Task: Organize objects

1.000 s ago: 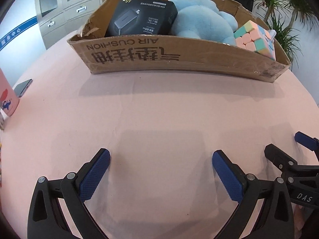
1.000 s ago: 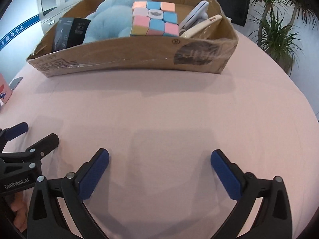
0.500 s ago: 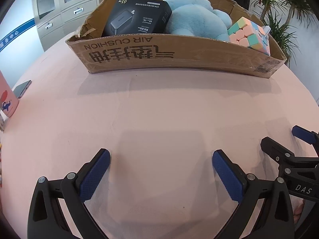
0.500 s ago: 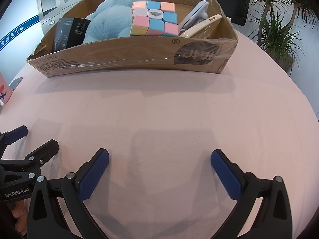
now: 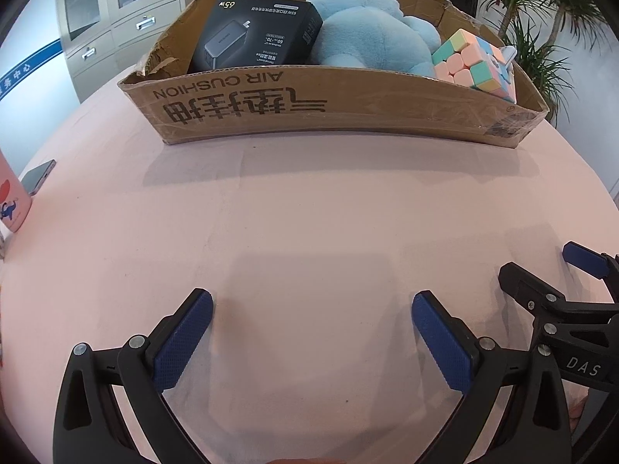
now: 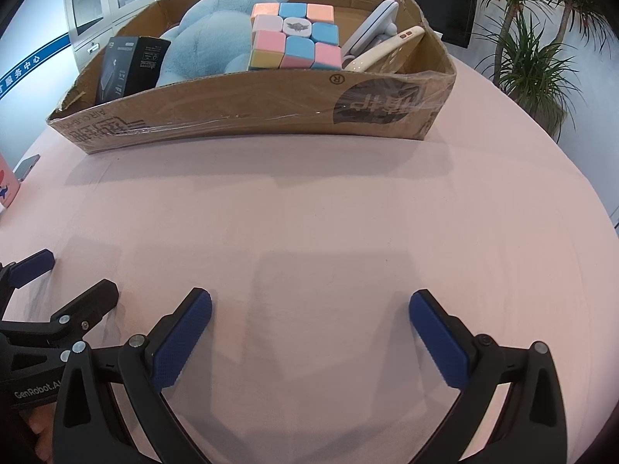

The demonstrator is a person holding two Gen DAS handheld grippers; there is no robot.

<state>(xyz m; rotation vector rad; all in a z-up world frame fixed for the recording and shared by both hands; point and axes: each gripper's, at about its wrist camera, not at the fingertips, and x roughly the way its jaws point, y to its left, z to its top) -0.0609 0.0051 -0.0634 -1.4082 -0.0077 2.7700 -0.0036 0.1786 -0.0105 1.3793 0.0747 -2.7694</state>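
You are looking across a pink counter (image 5: pixel 309 208) that fills the lower and middle frame in both views. Nothing lies loose on its open middle.

A long cardboard box (image 5: pixel 332 110) sits across the upper centre. It holds a black charger box (image 5: pixel 255 40) at the left end, a blue plush toy (image 5: pixel 371 34) in the middle, a pastel puzzle cube (image 6: pixel 296 36) leaning against the toy, and at the right end a cream remote (image 6: pixel 387 52) beside a grey device (image 6: pixel 373 25).

Your left gripper (image 5: pixel 312 303) and right gripper (image 6: pixel 310 301) sit at the bottom of their frames, each with jaws wide apart and holding nothing, well short of the box.

Risks, as I judge them: the box wall is low, torn at its left corner, and the cube rides high on soft plush. A nudge to the box or toy could roll the cube out. The two grippers sit close side by side, so a careless swing could knock them together.

Hard to make out: the floor of the box, the grey device's identity, and a pink cup (image 5: pixel 11 201) and a phone (image 5: pixel 38 176) cut off at the left edge.
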